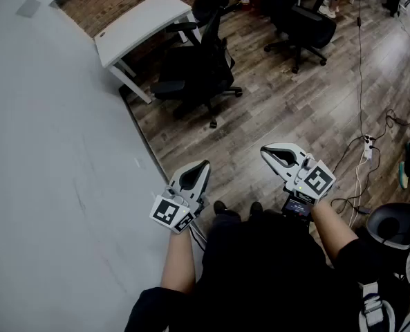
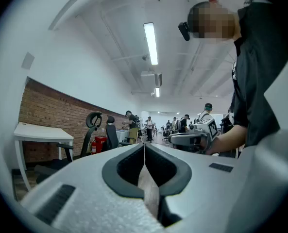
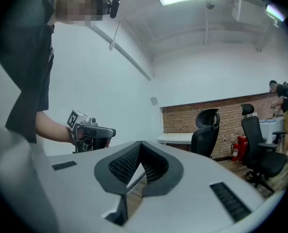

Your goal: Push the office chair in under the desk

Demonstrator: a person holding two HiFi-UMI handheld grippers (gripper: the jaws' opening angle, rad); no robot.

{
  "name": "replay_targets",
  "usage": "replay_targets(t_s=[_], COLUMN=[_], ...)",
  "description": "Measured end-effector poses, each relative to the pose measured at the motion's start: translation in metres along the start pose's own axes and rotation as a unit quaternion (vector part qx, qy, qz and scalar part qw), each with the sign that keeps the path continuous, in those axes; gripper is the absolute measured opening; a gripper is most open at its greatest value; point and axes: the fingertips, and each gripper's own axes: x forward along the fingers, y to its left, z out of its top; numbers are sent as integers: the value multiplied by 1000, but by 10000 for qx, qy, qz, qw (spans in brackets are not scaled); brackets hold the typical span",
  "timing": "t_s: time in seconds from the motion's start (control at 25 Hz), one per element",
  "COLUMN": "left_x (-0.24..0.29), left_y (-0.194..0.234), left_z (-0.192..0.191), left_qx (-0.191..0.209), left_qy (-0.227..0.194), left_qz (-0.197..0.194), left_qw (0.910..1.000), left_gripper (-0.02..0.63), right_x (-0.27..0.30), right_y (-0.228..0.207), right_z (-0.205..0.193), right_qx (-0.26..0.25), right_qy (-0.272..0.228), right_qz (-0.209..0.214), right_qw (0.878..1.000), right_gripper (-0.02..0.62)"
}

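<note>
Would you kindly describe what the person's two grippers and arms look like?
Both the left gripper and right gripper are white, tapered shells whose claw is lined with dark ribbed padding. Each carries a white cube with black square markers. The person wears a black short-sleeved top.

Person in a black short-sleeved top (image 1: 260, 268) and dark shoes (image 1: 220, 207). The left gripper (image 1: 203, 166) and right gripper (image 1: 267, 151) are white-shelled and dark-lined, each with a black-and-white marker cube (image 1: 171, 213) behind its jaws.
</note>
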Motion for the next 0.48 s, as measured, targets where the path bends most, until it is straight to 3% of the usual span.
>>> replay_targets(t_s=[0.48], left_x=[-2], left_y=[-4], left_z=[3], left_qx=[-8], left_qy=[-54], left_qz=[-58], left_qw=[10000], left_gripper=[15], right_x=[-8], right_y=[2], right_z=[10], right_qx=[-106], right_qy=[-133], right_qz=[-148], right_qw=[9997], right_gripper=[6])
